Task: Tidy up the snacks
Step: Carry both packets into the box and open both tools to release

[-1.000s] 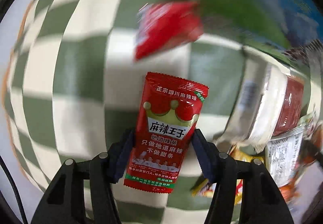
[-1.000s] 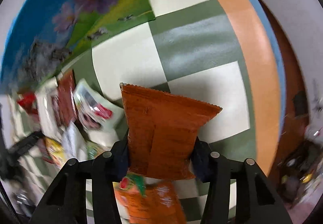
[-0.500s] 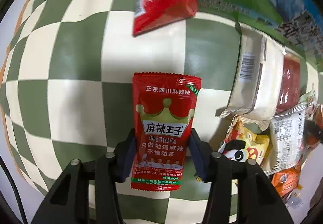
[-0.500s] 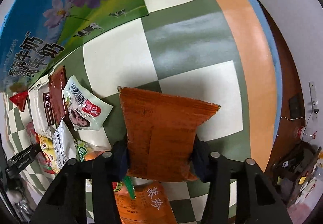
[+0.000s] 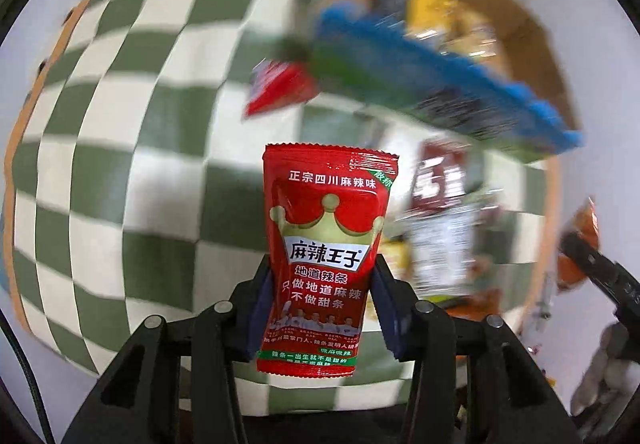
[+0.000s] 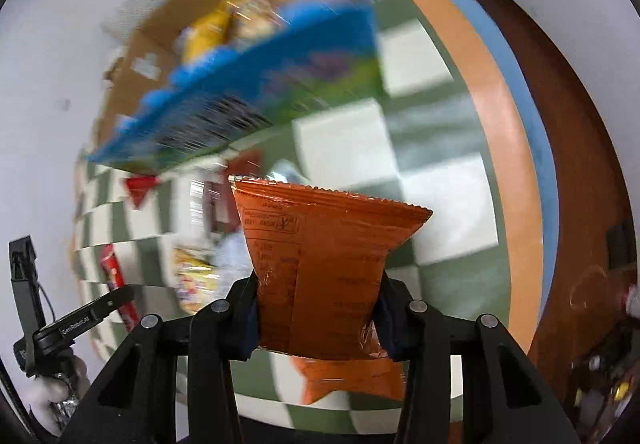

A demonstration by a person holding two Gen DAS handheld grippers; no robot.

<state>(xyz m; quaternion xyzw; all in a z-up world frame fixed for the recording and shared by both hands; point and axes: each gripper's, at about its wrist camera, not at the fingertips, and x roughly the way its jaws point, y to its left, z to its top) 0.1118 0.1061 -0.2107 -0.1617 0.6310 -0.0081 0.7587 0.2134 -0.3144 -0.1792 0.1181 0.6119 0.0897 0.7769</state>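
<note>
My left gripper (image 5: 324, 284) is shut on a red spicy-strip packet (image 5: 328, 228) and holds it upright above the green-and-white checked tablecloth (image 5: 120, 132). The jaws of my right gripper (image 6: 318, 296) are closing on an orange snack packet (image 6: 320, 244), its blue pads pressing both sides; the packet is clear of the table. In the right wrist view the left gripper (image 6: 100, 308) shows at lower left. A blurred pile of snack packets (image 5: 440, 228) lies on the cloth between the two grippers.
An open cardboard box (image 5: 532, 28) holding yellow snack bags stands at the back, with a blue-and-green printed flap (image 6: 260, 84) facing the table. A second red packet (image 5: 280, 88) lies before it. Another orange packet (image 6: 352, 376) lies under my right gripper. The table's orange rim (image 6: 492, 124) curves along the right.
Both grippers have risen with their packets, lifting them off the cloth. The view has tipped up and the cardboard box now shows. The left jaws have tightened on the red packet.
</note>
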